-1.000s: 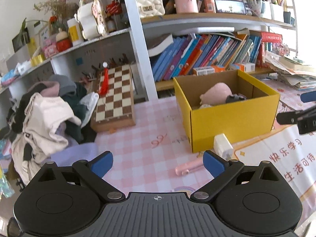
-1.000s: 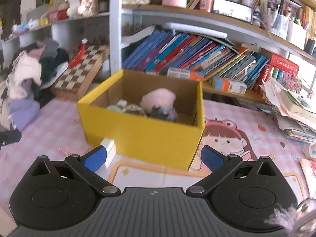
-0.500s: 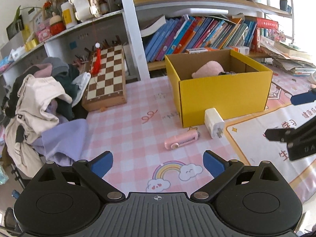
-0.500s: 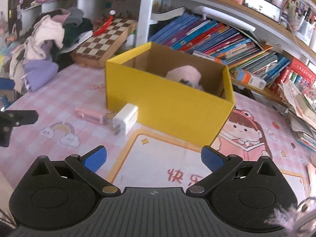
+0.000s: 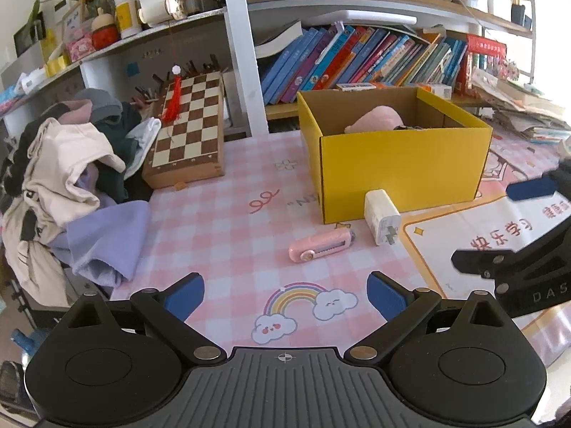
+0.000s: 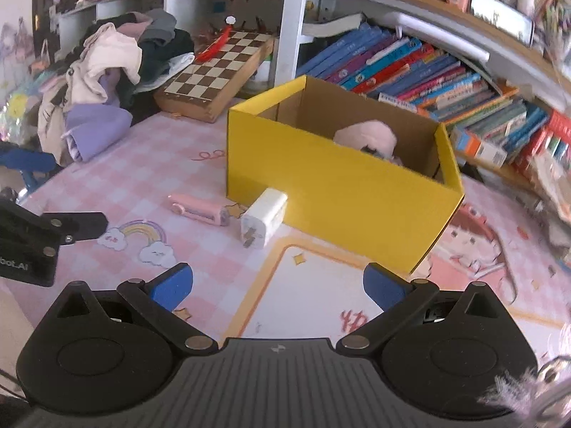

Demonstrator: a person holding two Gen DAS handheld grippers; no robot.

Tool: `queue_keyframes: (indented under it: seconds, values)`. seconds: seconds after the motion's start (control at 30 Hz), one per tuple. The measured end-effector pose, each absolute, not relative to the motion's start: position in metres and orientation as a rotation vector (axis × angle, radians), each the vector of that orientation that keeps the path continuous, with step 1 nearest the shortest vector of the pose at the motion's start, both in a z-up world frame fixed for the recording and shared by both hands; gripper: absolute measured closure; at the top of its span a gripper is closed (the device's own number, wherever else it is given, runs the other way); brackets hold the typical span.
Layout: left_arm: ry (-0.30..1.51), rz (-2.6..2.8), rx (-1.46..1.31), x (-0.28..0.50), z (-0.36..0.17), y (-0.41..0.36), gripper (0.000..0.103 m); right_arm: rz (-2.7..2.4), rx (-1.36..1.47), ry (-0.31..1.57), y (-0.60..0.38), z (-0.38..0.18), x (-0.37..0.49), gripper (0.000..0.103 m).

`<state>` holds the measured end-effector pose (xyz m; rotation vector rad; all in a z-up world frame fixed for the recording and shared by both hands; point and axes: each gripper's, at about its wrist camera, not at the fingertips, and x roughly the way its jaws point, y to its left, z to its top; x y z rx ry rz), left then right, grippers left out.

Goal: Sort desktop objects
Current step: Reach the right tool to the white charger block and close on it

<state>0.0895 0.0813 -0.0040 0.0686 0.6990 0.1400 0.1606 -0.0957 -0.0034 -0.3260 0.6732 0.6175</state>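
A yellow cardboard box (image 5: 399,167) (image 6: 332,185) stands on the pink checked table mat, holding a pink plush item (image 5: 376,119) (image 6: 367,135) and some dark small things. In front of the box lie a white charger plug (image 5: 381,217) (image 6: 264,217) and a pink utility knife (image 5: 321,246) (image 6: 200,209). My left gripper (image 5: 285,290) is open and empty, hanging back from both items. My right gripper (image 6: 277,283) is open and empty too, near the charger. Its fingers (image 5: 528,189) show at the right edge of the left wrist view.
A folded chessboard (image 5: 189,132) (image 6: 217,75) leans by a white shelf post. A pile of clothes (image 5: 71,171) (image 6: 103,78) fills the left side. Rows of books (image 5: 357,60) (image 6: 428,78) stand behind the box. Loose papers (image 5: 528,117) are stacked at the right.
Both grippers have pulled back and up from the box. The charger and pink knife, once close under the fingers, now lie farther ahead in full view.
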Motion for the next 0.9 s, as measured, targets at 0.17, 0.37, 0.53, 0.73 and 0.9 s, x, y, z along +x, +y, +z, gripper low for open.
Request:
queue_keyframes:
  seconds: [0.17, 0.37, 0.53, 0.73, 0.9]
  values:
    - [0.696, 0.122, 0.061, 0.095, -0.006, 0.08, 0.004, 0.61, -0.319, 0.69, -0.098, -0.005, 0.165, 0.001]
    - [0.703, 0.113, 0.061, 0.103, -0.011, 0.077, 0.004, 0.614, -0.323, 0.701, -0.097, -0.008, 0.171, 0.001]
    - [0.714, 0.098, 0.037, 0.11, -0.015, 0.075, 0.004, 0.616, -0.33, 0.705, -0.095, -0.01, 0.177, 0.002]
    - [0.705, 0.077, 0.049, 0.115, -0.016, 0.072, 0.004, 0.629, -0.322, 0.712, -0.09, -0.011, 0.19, 0.003]
    - [0.71, 0.109, 0.013, 0.12, -0.018, 0.083, 0.004, 0.655, -0.324, 0.72, -0.083, -0.015, 0.199, 0.007]
